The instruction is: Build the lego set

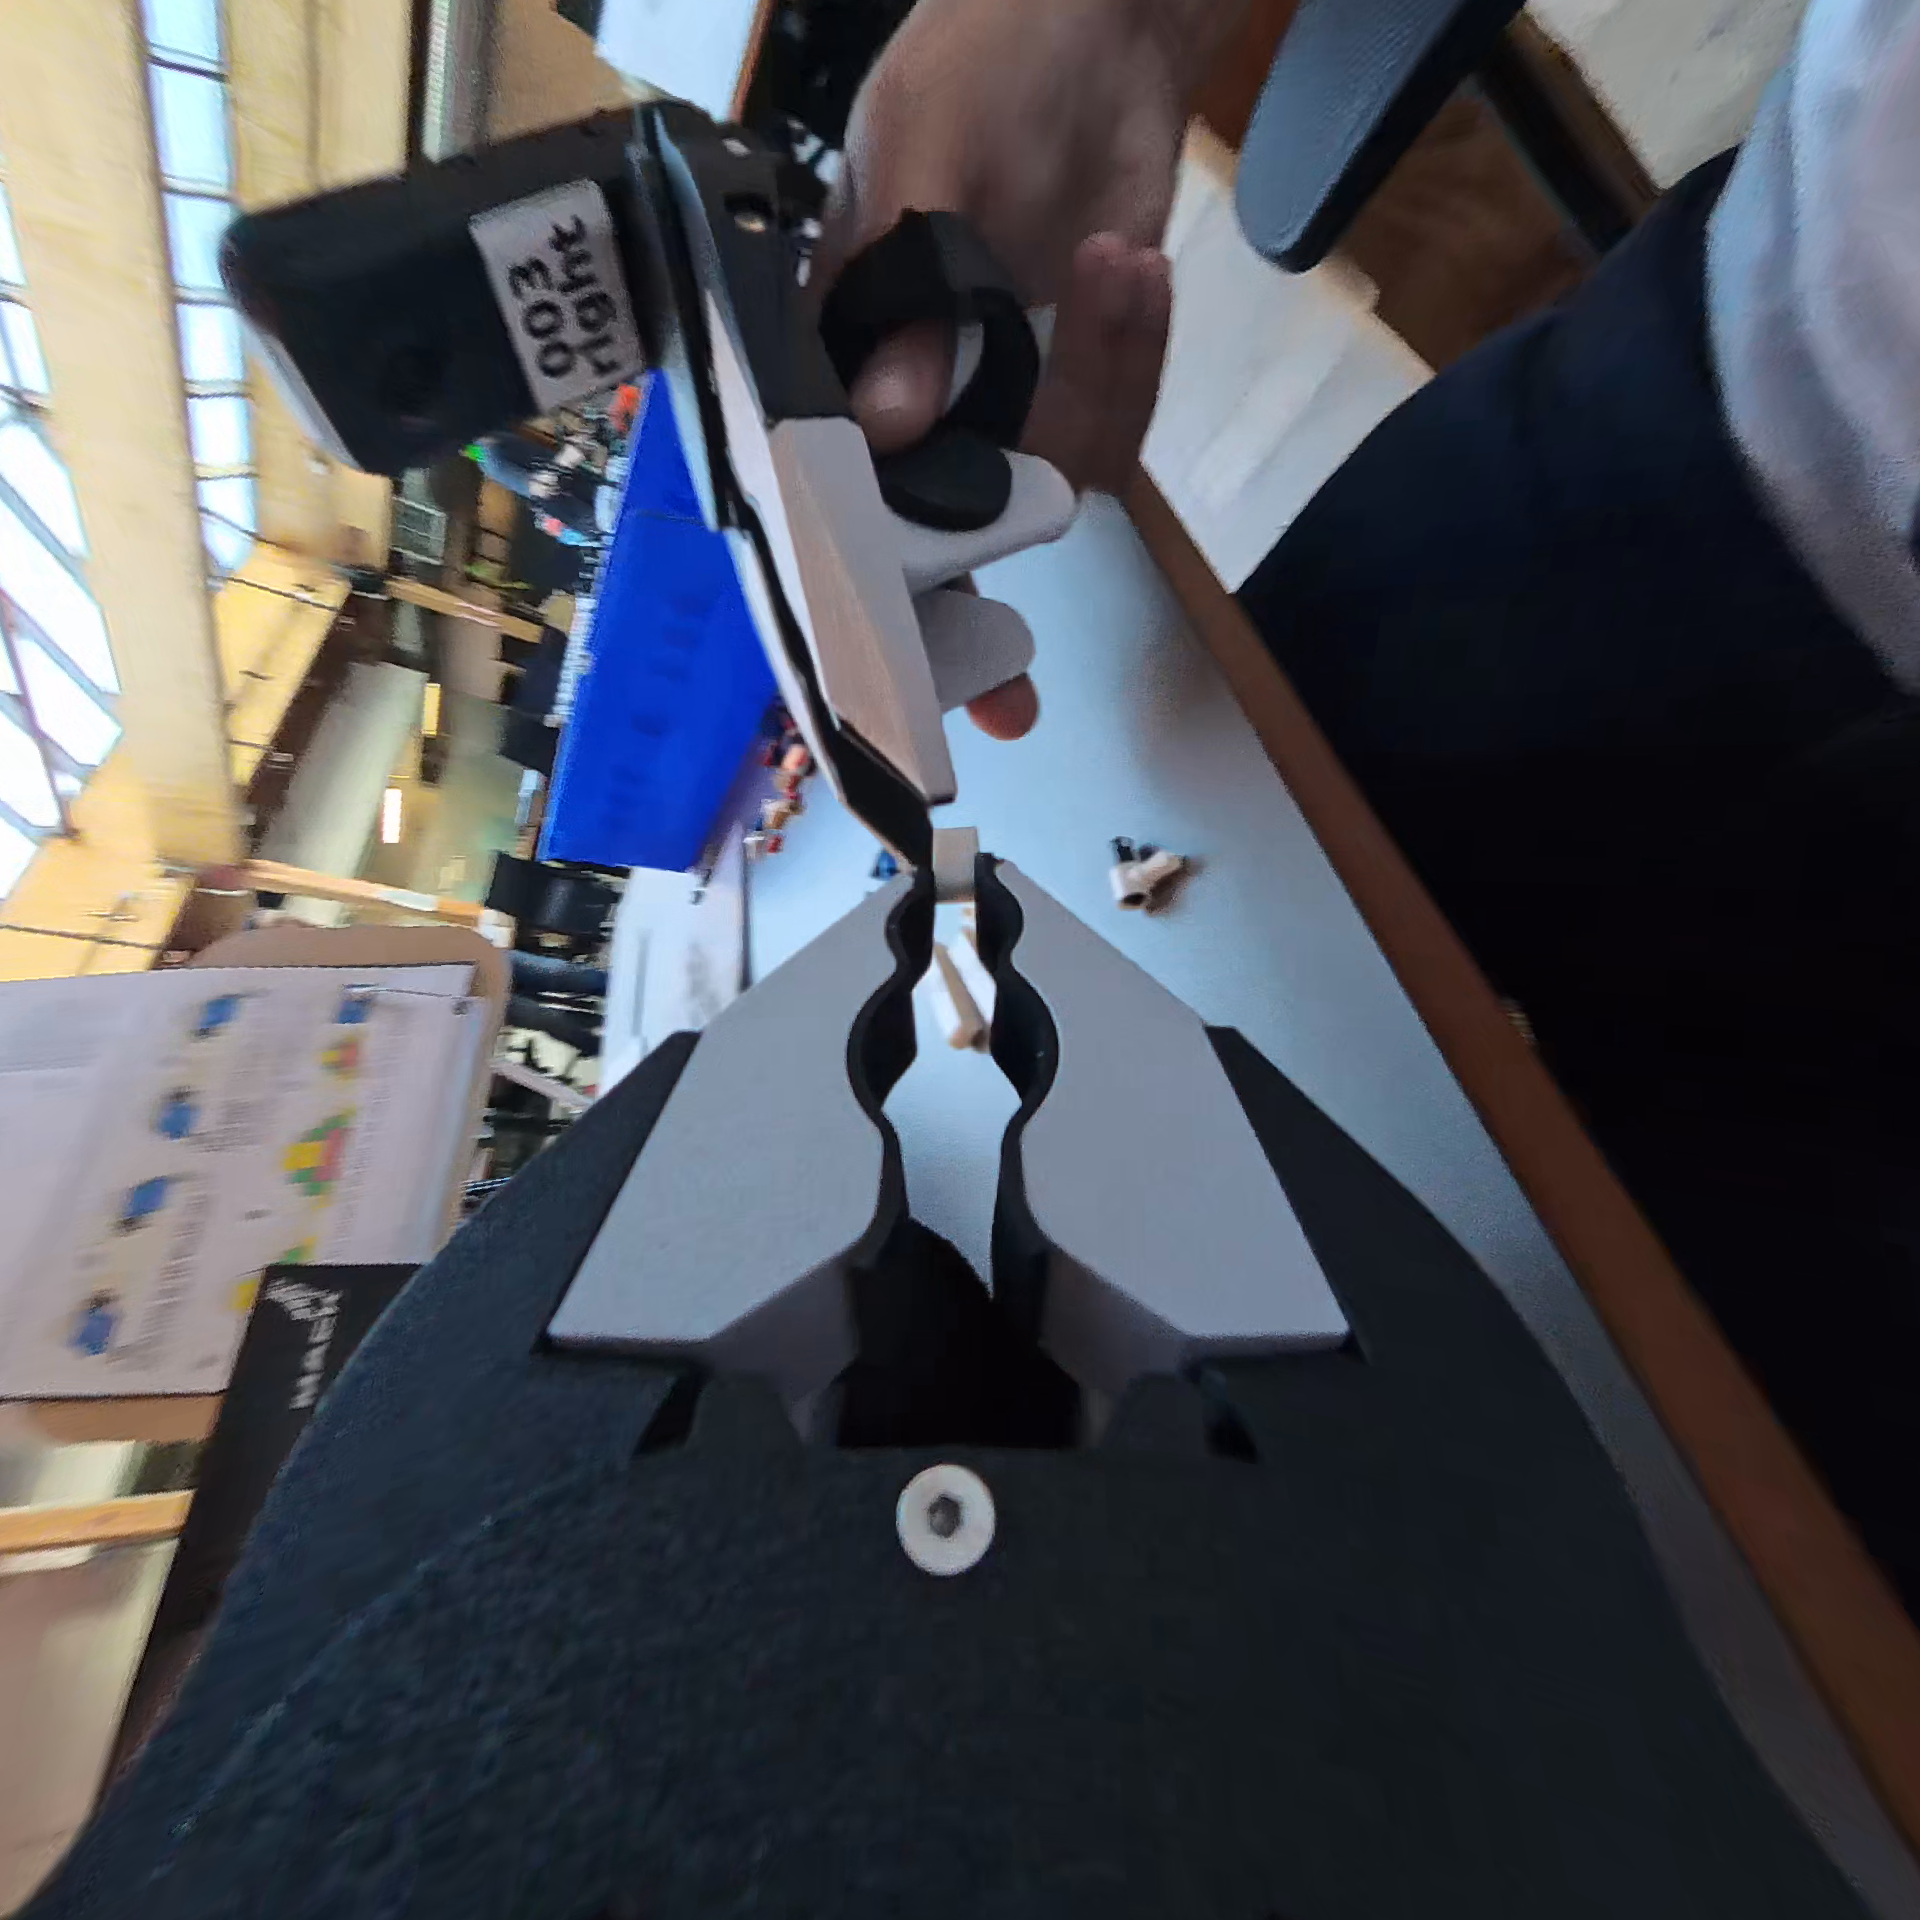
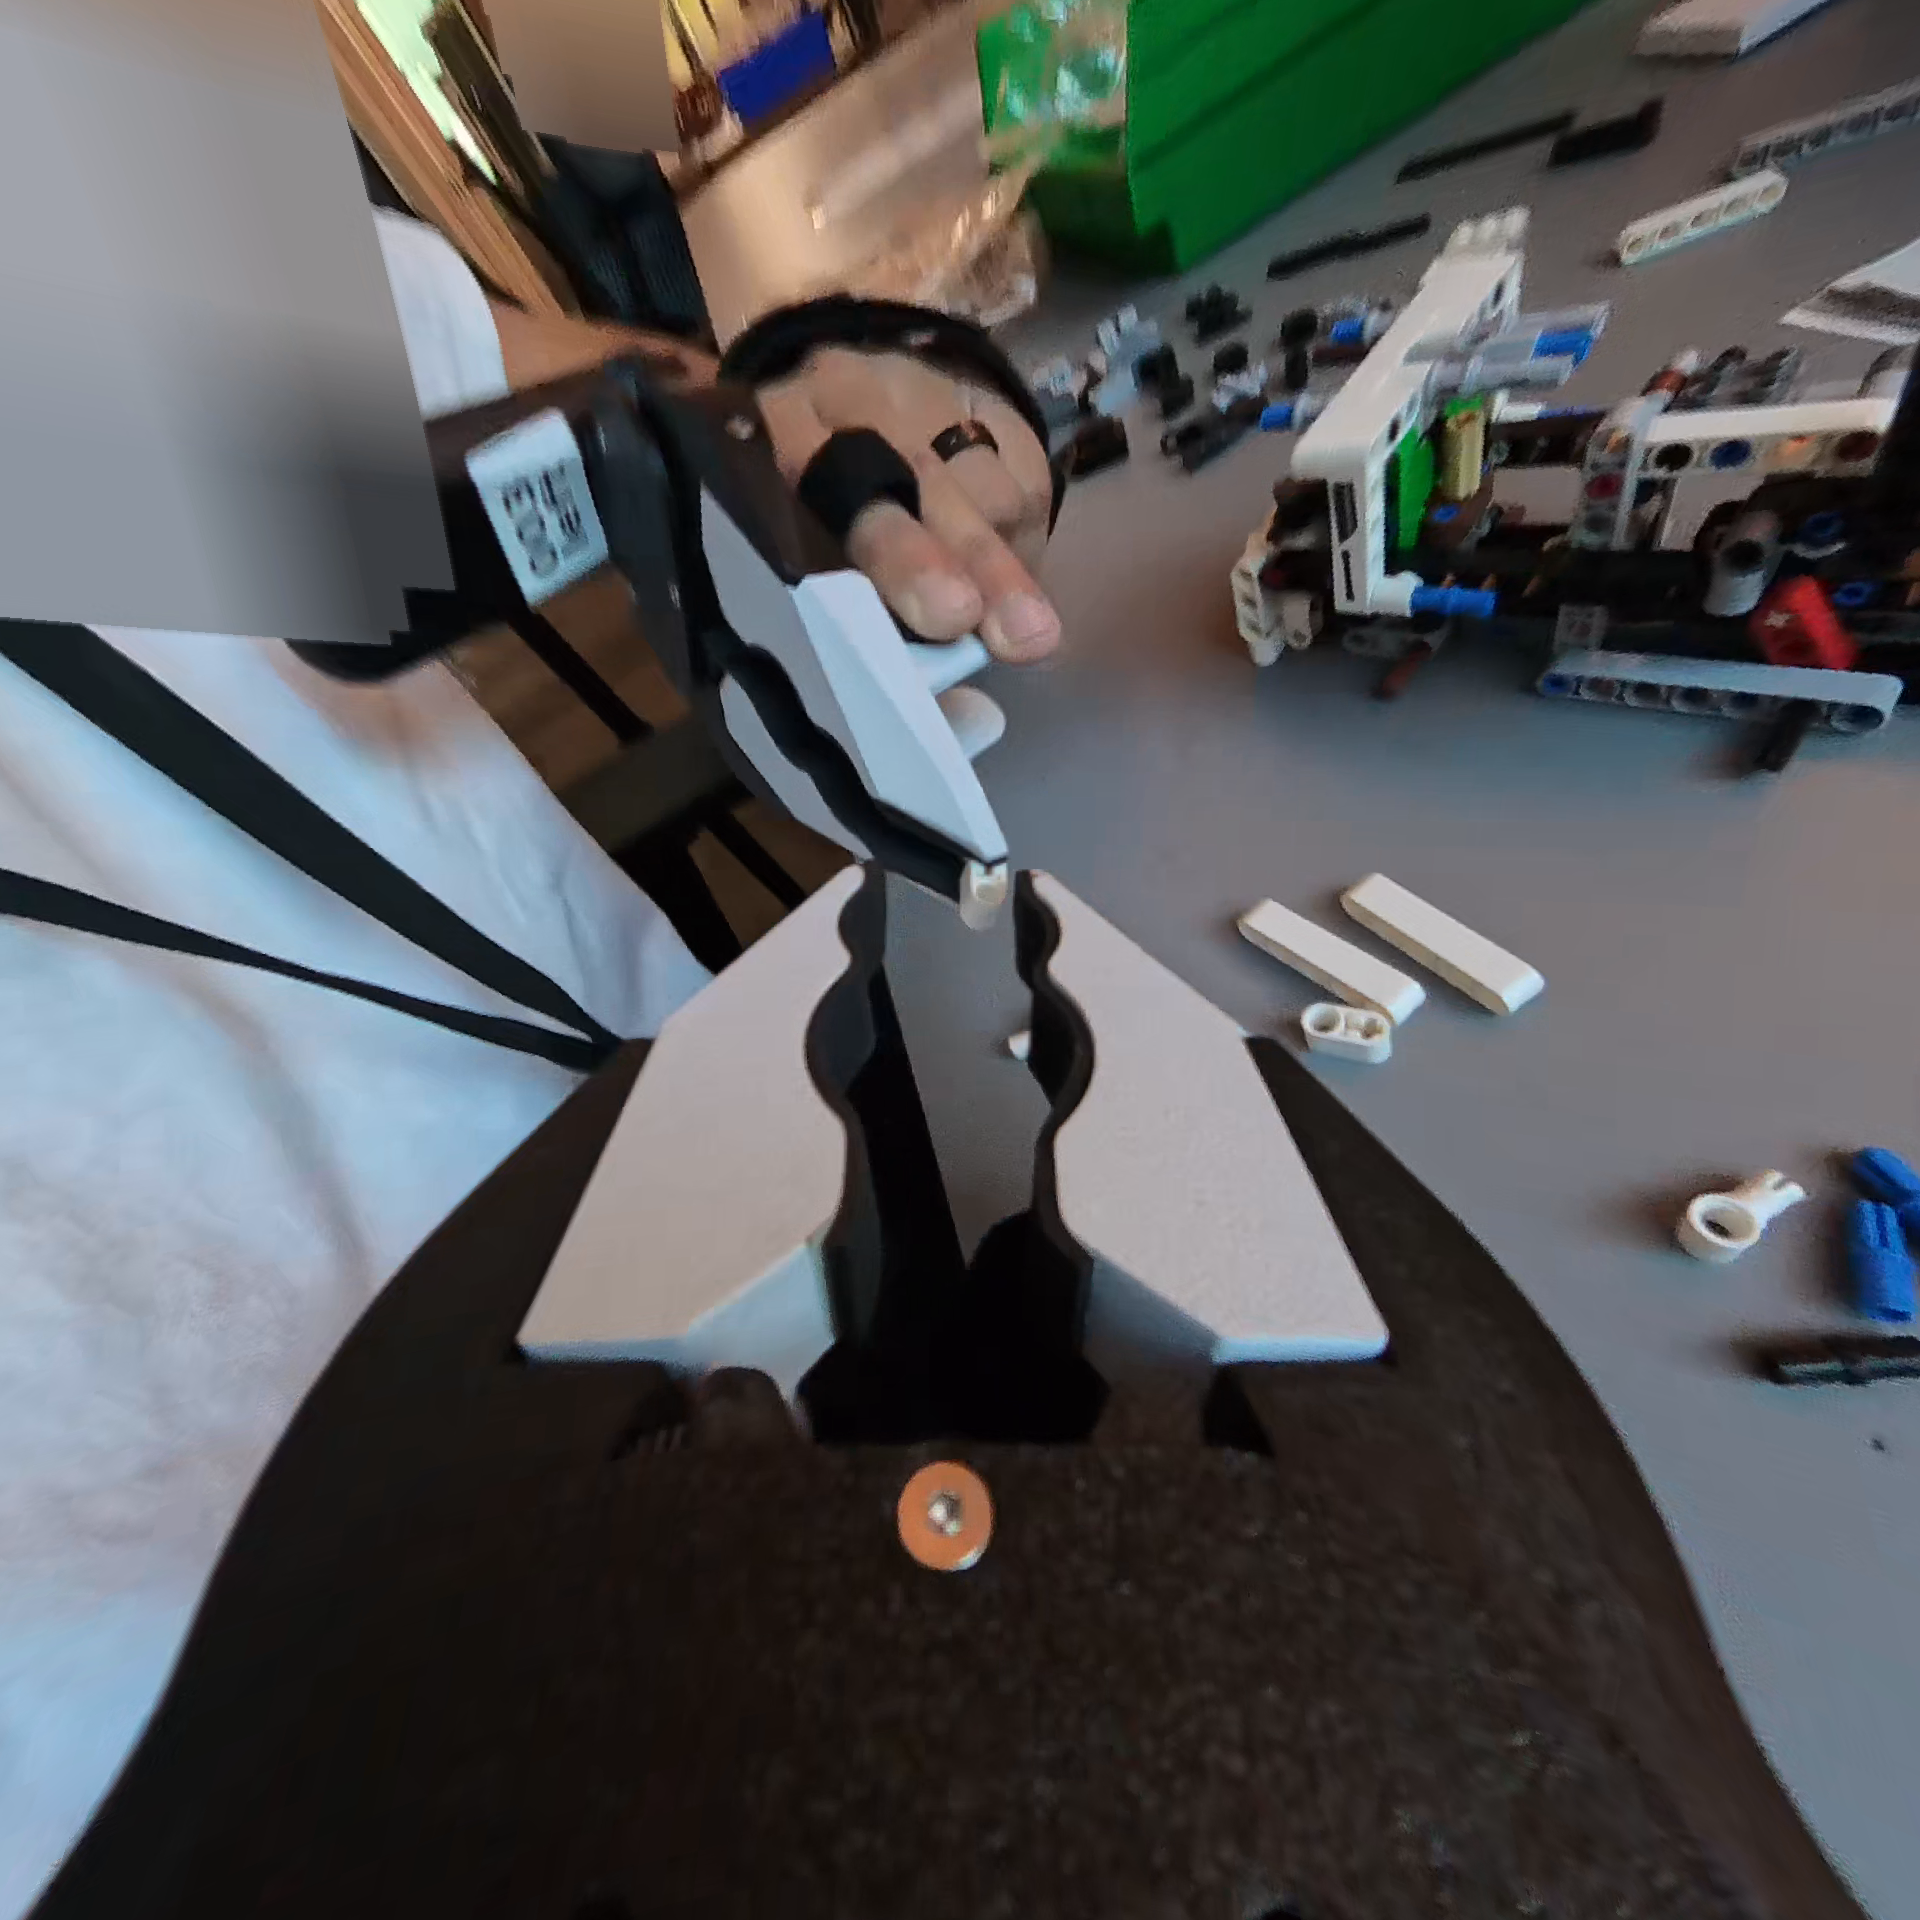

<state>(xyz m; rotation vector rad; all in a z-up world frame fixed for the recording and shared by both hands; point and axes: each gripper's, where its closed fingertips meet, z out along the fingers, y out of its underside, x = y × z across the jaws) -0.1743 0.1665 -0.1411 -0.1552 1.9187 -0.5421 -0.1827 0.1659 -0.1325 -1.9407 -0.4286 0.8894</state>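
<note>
Now left gripper [image 1: 951,878] apparently pinching small white piece [image 1: 954,860]; right gripper [image 2: 951,896] alongside.

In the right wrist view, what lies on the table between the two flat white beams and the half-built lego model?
Nothing: in the right wrist view, only bare grey table separates the white beams from the half-built model.
</note>
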